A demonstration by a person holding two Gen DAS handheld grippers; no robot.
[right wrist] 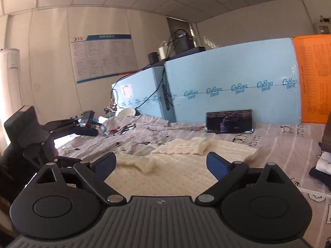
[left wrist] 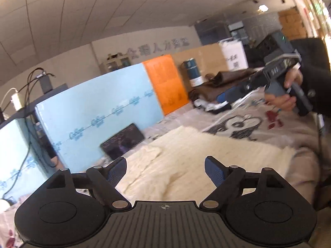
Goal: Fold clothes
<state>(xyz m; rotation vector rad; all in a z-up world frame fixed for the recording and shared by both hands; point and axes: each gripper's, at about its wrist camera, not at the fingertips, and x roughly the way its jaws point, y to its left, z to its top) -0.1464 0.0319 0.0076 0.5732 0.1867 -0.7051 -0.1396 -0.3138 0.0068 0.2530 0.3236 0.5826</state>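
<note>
Both pairs of tongs stand spread wide with nothing between their blue pads. Nearest the lens in the left wrist view, the left tongs (left wrist: 165, 171) hang just above a cream knitted sweater (left wrist: 186, 161), which lies flat on the bed directly ahead of and below their tips; whether the pads touch the knit cannot be told. Ahead and to the right of the left tongs, a hand (left wrist: 287, 95) grips the handle of the right tongs (left wrist: 229, 95), which point across the bed toward a heap of dark clothes (left wrist: 215, 86).

From the right wrist view, the right tongs (right wrist: 161, 165) are likewise apart over the same sweater (right wrist: 171, 175), and its dotted knit fills the gap between the 2 fingers. A sleeve (right wrist: 186, 146) is folded across the garment just beyond the tips, and another part of the knit lies bunched ahead of the left finger. The left tongs (right wrist: 68, 127) show at far left of this view, well apart from the right pair.

Under the sweater lies a grey bedsheet (right wrist: 279, 144) printed with cartoon figures. Beyond the tips of both pairs, a phone (right wrist: 229, 122) leans on its long edge against a pale blue foam board (right wrist: 233, 72), with an orange board (right wrist: 314, 76) beside it to the right.
</note>
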